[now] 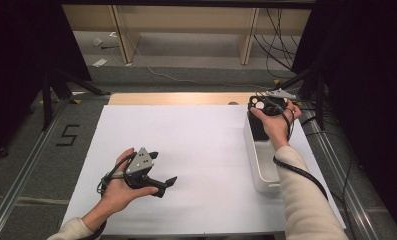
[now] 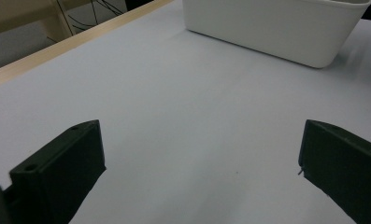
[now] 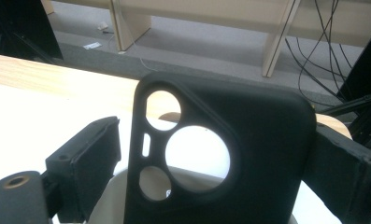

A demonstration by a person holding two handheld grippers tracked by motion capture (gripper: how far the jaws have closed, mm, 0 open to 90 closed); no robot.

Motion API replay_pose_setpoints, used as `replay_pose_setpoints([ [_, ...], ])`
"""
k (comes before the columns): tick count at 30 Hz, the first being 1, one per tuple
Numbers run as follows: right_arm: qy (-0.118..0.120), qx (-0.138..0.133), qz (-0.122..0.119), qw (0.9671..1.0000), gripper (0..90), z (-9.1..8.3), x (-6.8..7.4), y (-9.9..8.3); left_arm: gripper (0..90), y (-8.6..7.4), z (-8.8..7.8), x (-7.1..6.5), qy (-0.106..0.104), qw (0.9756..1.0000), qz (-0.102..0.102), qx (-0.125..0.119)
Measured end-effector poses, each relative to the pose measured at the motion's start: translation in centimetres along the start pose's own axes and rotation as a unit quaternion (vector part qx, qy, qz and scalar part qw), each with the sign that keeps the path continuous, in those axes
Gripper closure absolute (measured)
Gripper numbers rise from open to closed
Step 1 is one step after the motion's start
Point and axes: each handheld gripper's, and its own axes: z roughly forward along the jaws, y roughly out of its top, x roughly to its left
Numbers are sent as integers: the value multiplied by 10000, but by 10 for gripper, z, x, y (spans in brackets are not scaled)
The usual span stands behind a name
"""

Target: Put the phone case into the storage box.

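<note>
A black phone case (image 3: 248, 154) with round camera cut-outs stands upright between the jaws of my right gripper (image 3: 216, 128). A thin gap shows at the left jaw, and the right jaw lies against the case's edge, so the gripper is open. In the high view the case (image 1: 258, 122) stands with its lower end inside the far end of a white bin (image 1: 253, 165), my right gripper (image 1: 272, 107) above it. My left gripper (image 1: 162, 167) hovers low over the white sheet at the near left, open, with nothing between its fingers (image 2: 61, 163).
The white bin (image 2: 276, 32) runs along the table's right side. A white sheet (image 1: 186, 140) covers most of the tabletop, with a wooden strip (image 1: 176, 98) showing at the far edge. Cables (image 1: 281, 45) and shelf legs stand on the floor beyond the table.
</note>
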Motion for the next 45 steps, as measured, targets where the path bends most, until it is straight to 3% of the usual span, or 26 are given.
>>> replay_pose_setpoints([
  [14, -15, -175, -34, 9998, 6, -5, -2, 6, 0, 1, 0, -1, 5, 10000, -6, -14],
  [45, 168, -511, -149, 9984, 8, -22, 3, 14, 0, 0, 0, -1, 7, 10000, -17, -12],
])
